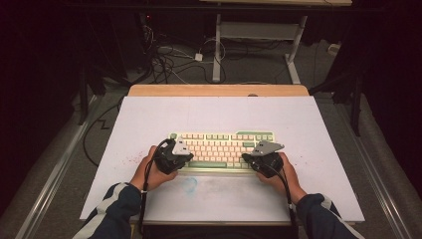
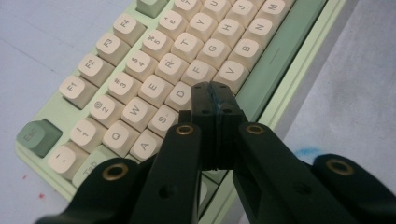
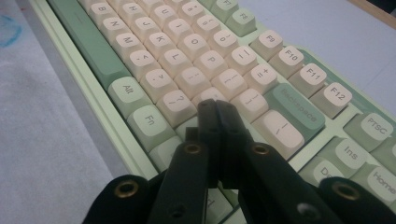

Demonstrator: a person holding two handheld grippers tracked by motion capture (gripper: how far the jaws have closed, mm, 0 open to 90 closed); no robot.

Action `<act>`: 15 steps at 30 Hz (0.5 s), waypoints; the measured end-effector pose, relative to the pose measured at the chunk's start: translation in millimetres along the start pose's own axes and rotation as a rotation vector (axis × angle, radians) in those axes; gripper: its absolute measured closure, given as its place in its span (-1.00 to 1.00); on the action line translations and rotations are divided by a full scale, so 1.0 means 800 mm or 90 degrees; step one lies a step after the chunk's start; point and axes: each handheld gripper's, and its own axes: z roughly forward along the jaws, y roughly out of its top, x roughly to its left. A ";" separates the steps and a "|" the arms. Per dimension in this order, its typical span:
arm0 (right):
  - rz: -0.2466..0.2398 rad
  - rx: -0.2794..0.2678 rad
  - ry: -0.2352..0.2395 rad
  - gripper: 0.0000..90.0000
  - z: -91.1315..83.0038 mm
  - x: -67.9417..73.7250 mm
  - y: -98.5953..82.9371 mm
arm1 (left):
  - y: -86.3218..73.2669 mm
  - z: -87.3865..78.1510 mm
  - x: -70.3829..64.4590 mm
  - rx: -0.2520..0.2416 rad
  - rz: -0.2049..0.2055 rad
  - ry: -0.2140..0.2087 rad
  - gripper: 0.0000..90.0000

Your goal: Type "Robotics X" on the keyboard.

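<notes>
1. The keyboard (image 1: 222, 149) has a pale green case, cream letter keys and green side keys; it lies flat near the middle of the white board (image 1: 149, 119).
2. The left gripper (image 2: 209, 93) is over the keyboard's left end, jaws pressed together, empty.
3. The right gripper (image 3: 215, 109) is over the keyboard's right end, jaws also together.

The room is dim, its upper left and right corners of the high view falling to black. A white-covered worktop (image 1: 149, 119) with a wooden far edge (image 1: 219, 90) fills the centre. Beyond it, on a grey floor (image 1: 259, 74), a tangle of cables (image 1: 169, 59) lies at upper centre beside the white legs of a second desk (image 1: 259, 31). Metal rails (image 1: 54, 174) run along both sides.
</notes>
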 end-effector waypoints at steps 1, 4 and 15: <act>0.000 0.000 -0.001 1.00 0.000 0.000 0.000 | 0.000 0.002 0.000 0.003 0.000 0.000 0.95; 0.000 0.002 -0.003 1.00 0.000 0.001 0.000 | 0.000 0.005 0.000 0.005 0.003 0.003 0.95; -0.003 0.002 -0.002 1.00 0.000 0.001 0.000 | 0.001 0.012 0.006 0.012 0.002 0.017 0.94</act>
